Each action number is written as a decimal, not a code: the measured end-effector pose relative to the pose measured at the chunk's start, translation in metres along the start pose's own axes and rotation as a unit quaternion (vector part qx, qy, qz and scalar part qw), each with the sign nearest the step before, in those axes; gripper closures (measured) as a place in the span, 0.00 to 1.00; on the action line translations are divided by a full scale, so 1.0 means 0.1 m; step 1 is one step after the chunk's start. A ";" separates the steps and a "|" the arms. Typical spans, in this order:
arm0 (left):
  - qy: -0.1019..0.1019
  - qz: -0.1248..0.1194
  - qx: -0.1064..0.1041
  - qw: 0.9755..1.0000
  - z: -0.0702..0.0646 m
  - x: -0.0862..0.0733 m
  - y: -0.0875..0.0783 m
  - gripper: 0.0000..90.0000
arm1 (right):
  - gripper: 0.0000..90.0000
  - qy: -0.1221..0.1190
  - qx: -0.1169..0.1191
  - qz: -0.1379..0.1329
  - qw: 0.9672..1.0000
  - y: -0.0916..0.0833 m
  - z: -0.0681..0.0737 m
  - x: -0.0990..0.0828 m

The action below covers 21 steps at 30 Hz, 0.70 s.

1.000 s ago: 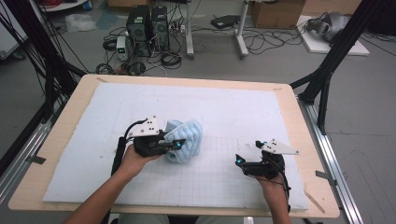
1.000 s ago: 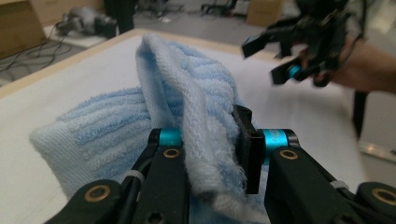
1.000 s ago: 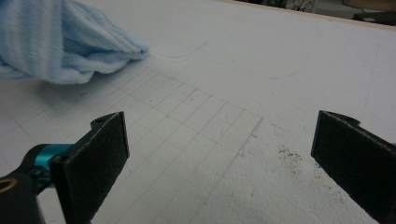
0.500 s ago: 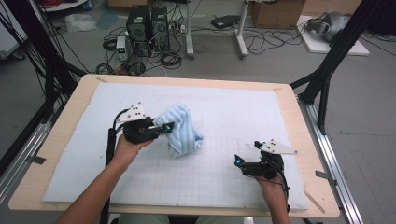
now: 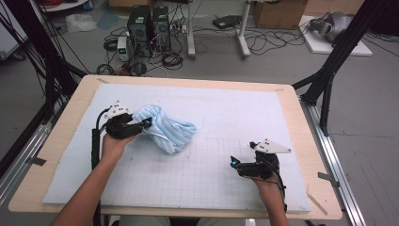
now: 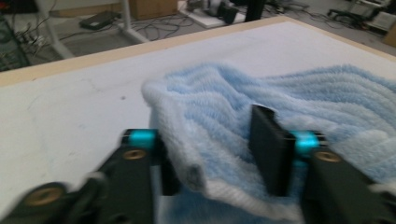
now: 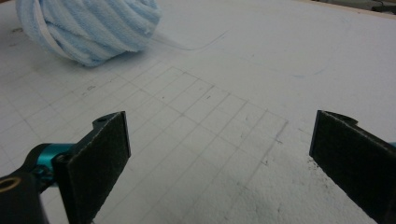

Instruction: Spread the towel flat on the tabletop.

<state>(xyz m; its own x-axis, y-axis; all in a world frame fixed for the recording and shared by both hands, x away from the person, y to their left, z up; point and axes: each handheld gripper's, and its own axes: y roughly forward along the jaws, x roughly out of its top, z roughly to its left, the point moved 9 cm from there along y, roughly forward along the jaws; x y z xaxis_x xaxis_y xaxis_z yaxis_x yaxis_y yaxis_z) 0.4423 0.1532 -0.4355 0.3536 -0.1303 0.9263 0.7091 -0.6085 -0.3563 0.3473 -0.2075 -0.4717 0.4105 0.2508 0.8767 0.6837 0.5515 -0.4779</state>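
Since the earlier high views the left gripper (image 5: 147, 123) has travelled toward the table's left side, dragging the light blue towel (image 5: 167, 132) with it, so the bundle that sat near the middle of the white foam mat (image 5: 226, 113) now lies left of centre, stretched into a loose, longer heap. Its jaws have just been opening: in the left gripper view they stand apart with a folded edge of the towel (image 6: 219, 140) between them, the cloth lying against the jaw on the right of that view while the other has come away from it, so the pinch looks slackened rather than firm. That view is blurred low down, and where the fold ends under the gripper is hard to make out. The right gripper (image 5: 234, 164) rests in the same spot as before, near the mat's front right, jaws spread wide over bare gridded foam, with the towel (image 7: 88, 28) well apart and cut off at that view's top left corner.
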 end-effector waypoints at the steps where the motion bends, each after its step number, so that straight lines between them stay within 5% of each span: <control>1: -0.003 -0.002 0.002 1.000 0.02 0.01 -0.02 0.48 | 0.05 0.002 0.001 0.001 1.000 0.01 0.01 0.01; 9: 0.000 -0.039 0.016 0.999 0.06 0.05 -0.24 0.38 | 0.05 -0.008 0.044 -0.007 0.999 0.18 0.33 0.21; 13: -0.008 -0.049 -0.001 0.999 0.09 -0.05 -0.33 0.37 | 0.05 -0.019 0.076 -0.006 0.997 0.42 0.57 0.43; 17: -0.028 -0.068 0.014 0.997 0.18 -0.13 -0.43 0.26 | 0.06 -0.048 0.106 0.009 0.993 0.68 0.84 0.64; 21: -0.033 -0.076 0.005 0.997 0.24 -0.13 -0.49 0.22 | 0.24 -0.076 0.142 0.002 0.987 0.87 1.11 0.84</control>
<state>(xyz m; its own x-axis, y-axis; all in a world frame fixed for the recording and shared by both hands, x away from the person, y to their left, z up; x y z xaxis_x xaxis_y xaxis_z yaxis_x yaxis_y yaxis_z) 0.4178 0.2037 -0.4329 0.2803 0.0145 0.9598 0.7631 -0.6099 -0.2137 0.3742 -0.0503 -0.4333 0.3025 0.3576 0.8835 0.4776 0.7453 -0.4652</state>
